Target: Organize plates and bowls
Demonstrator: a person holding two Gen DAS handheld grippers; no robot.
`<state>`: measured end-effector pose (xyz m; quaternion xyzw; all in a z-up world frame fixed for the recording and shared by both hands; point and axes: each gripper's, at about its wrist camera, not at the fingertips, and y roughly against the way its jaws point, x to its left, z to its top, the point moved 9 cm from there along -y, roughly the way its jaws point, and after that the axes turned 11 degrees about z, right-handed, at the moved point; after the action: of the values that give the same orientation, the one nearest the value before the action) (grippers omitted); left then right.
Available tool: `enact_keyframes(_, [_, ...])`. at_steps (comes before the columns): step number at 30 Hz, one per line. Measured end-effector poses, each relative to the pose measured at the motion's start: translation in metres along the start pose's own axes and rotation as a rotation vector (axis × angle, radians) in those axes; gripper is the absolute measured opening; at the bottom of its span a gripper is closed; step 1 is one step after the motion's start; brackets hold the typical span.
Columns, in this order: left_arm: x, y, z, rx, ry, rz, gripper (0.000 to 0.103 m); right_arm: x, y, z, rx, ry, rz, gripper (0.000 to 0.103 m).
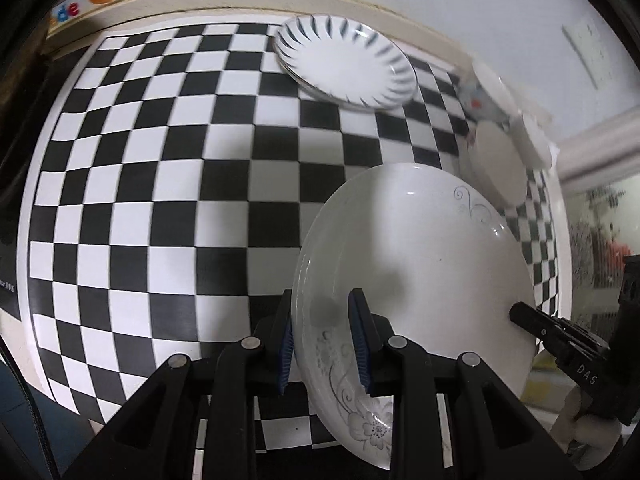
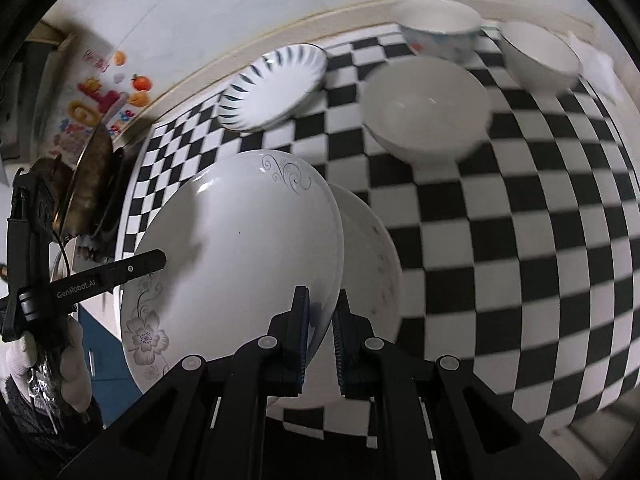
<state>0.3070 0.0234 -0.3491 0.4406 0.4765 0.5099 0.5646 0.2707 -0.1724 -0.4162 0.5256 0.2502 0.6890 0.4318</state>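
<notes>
A white plate with grey flower prints (image 1: 420, 264) hangs tilted above the chequered table, held by both grippers at opposite rims. My left gripper (image 1: 323, 340) is shut on its near rim, blue pads on either side. My right gripper (image 2: 321, 340) is shut on the other rim of the same plate (image 2: 240, 256), whose underside shows to the right of the rim. Each gripper also shows in the other's view: the right gripper (image 1: 532, 320), the left gripper (image 2: 156, 261). A blue-striped plate (image 1: 348, 60) (image 2: 276, 84) lies at the back of the table.
Three bowls stand at the back right: a plain white bowl (image 2: 424, 108), a patterned bowl (image 2: 440, 28) and another white bowl (image 2: 540, 56). The chequered tablecloth (image 1: 160, 200) ends at a wall. A metal pan (image 2: 88, 184) sits off the table's left edge, near a gloved hand (image 2: 72, 360).
</notes>
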Motion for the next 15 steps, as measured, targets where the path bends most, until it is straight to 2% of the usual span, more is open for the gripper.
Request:
enact_keyframes(8, [-0.02,-0.015,-0.01,0.009,-0.083,0.063,0.023,-0.023,0.001,-0.004,-0.014,-0.032,-0.027,0.013])
enact_keyframes(15, [-0.026,-0.03,-0.011,0.032,-0.103,0.089,0.023,-0.035,-0.004,-0.005,0.003,-0.037,-0.044,0.013])
